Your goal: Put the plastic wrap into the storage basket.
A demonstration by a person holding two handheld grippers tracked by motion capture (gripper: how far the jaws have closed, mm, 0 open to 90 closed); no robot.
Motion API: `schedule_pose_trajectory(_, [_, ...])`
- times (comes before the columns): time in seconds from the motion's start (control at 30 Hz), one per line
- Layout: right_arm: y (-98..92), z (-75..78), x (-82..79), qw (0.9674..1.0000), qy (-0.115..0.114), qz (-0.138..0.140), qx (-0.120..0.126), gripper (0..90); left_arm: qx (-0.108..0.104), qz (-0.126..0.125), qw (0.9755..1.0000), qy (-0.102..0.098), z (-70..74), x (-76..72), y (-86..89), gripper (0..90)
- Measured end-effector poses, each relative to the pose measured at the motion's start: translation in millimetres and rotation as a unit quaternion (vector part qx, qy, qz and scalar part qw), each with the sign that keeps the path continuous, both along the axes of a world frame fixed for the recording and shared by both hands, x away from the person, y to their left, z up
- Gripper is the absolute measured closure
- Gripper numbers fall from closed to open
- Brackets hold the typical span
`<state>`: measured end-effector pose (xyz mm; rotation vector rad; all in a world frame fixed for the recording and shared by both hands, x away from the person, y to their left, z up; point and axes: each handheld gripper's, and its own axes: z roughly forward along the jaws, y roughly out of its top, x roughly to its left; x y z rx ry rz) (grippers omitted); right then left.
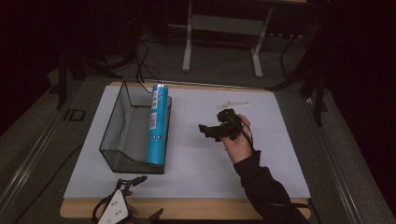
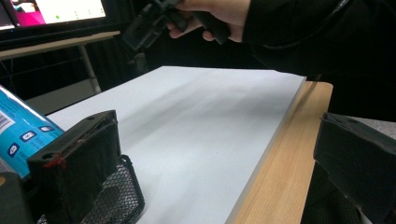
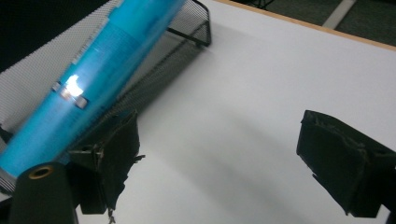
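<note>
- Fingers first, from the high view: our right gripper [image 1: 211, 130] hovers over the white mat [image 1: 196, 158] with its fingers apart and nothing between them; our left gripper [image 1: 133, 186] rests at the near edge of the desk [image 1: 187, 209], also empty.
- Same view: the blue tube [image 1: 158, 125] lies along the right rim of the black mesh basket [image 1: 122, 135], its far end sticking up past the wall. A small white piece [image 1: 232, 105] sits well apart, toward the far side.
- Left gripper view: our fingers [image 2: 77, 163] stand wide open, nothing held, with the basket corner and the tube's blue end just beside the left one.
- Right gripper view: the open fingers [image 3: 107, 158] frame bare mat, the tube slanting across the basket close by.
- Our worry: the tube looks loosely propped on the rim, so a sideways nudge from a finger could roll it off onto the mat, or drag the light basket along.
</note>
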<state>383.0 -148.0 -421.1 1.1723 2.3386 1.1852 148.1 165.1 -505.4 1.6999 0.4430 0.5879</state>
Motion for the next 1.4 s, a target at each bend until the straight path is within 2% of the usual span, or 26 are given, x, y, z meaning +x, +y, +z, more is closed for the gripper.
schedule_pose_trajectory(0.37, [-38.2, -12.7, -13.5, 1.0000, -0.003, -0.007, 0.000, 13.0, 0.001, 0.000, 1.0000, 0.003, -0.3, 0.5, 0.0, 1.2])
schedule_pose_trajectory(0.4, [-46.6, -15.7, -16.3, 0.9999, -0.002, -0.011, -0.001, 13.0, 0.002, -0.001, 1.0000, 0.002, -0.3, 0.5, -0.2, 1.1])
schedule_pose_trajectory(0.67, [-67.4, -27.2, -24.1, 0.9997, 0.001, -0.024, -0.002, 13.0, 0.001, -0.001, 1.0000, 0.002, -0.4, 0.5, -0.5, 1.1])
schedule_pose_trajectory(0.87, [-84.8, -40.4, -30.4, 0.9995, 0.004, -0.029, -0.013, 13.0, 0.001, -0.001, 1.0000, 0.003, -0.4, 0.8, -0.4, 1.2])
schedule_pose_trajectory(1.2, [-94.9, -57.3, -30.4, 0.9993, 0.013, -0.030, -0.017, 13.1, 0.003, -0.003, 1.0000, 0.003, -0.3, 0.2, -0.8, 1.1])
schedule_pose_trajectory(1.33, [-95.4, -59.1, -29.8, 0.9994, 0.011, -0.029, -0.017, 13.1, -0.001, -0.004, 1.0000, 0.003, -0.2, 0.2, -0.2, 1.1])
schedule_pose_trajectory(1.4, [-95.3, -59.6, -30.4, 0.9995, 0.001, -0.026, -0.018, 13.1, -0.001, -0.004, 1.0000, 0.004, -0.2, 0.2, -0.4, 1.1])
